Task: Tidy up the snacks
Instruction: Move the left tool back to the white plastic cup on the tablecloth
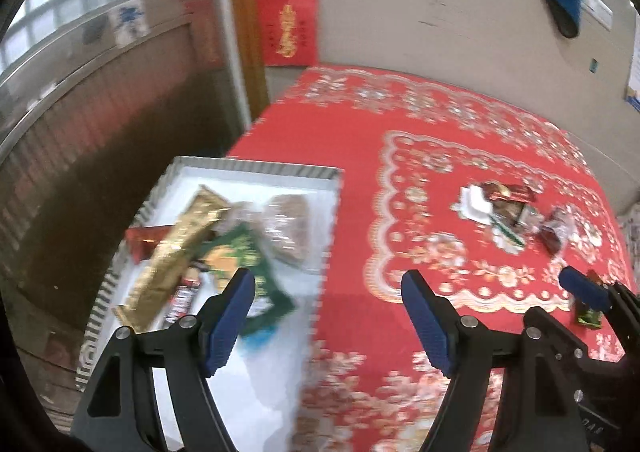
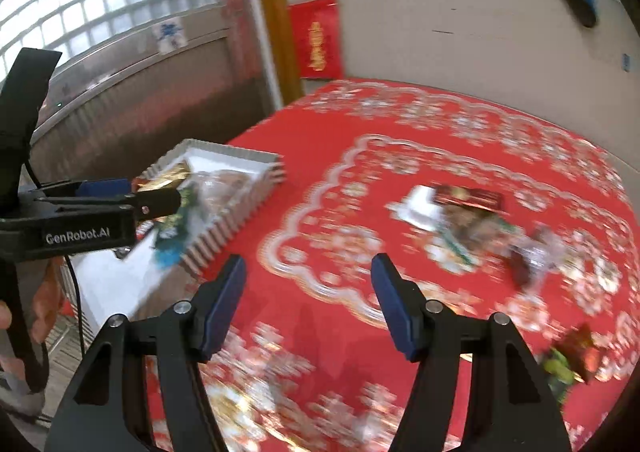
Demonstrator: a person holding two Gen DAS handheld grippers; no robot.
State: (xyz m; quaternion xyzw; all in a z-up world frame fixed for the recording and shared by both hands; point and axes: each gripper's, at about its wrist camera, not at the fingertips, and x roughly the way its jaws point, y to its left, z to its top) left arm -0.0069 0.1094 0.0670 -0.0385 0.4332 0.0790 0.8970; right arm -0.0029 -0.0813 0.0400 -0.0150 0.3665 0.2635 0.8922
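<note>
Left gripper hovering over white tray of snacks, jaws spread, gripping nothing. Right gripper likewise released, facing loose snack pile mid-surface on red cloth. Between transfers, seemingly; next calling for reach toward pile.

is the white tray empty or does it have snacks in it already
Not empty: the white tray already holds a gold packet, a green packet and a clear-wrapped brown snack.

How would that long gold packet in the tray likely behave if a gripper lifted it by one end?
The gold packet looks long and thin, so it would probably sag or swing. Its shiny foil suggests a slippery grip. It lies across other snacks in the white tray, so lifting it may nudge them.
</note>
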